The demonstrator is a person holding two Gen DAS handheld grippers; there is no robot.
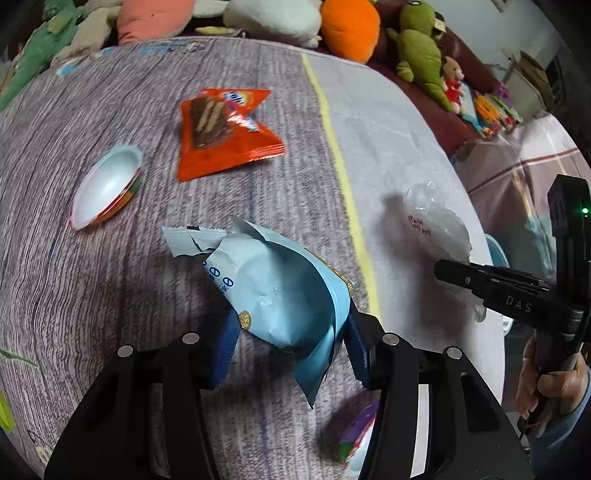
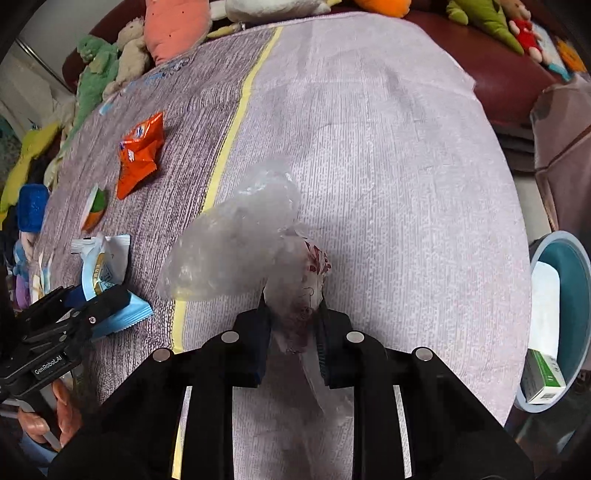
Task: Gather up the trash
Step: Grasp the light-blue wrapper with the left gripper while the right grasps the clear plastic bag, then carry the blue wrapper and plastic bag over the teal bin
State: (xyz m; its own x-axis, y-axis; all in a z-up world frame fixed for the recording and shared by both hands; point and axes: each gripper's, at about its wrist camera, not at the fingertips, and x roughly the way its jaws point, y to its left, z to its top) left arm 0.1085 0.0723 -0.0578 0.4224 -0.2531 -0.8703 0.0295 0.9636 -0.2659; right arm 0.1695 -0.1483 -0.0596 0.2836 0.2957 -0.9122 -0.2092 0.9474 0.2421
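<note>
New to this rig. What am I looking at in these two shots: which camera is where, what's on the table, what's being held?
There is no robot arm: a person holds a two-finger gripper in each hand, and each carries a fisheye camera looking along its fingers.

The left wrist view shows the left gripper shut on a torn light blue wrapper. The right wrist view shows the right gripper shut on a crumpled clear plastic bag.

The surface is a table with a purplish cloth. An orange snack packet and a small white cup on its side lie loose. A teal bin stands past the table's edge, and plush toys line the far side.
</note>
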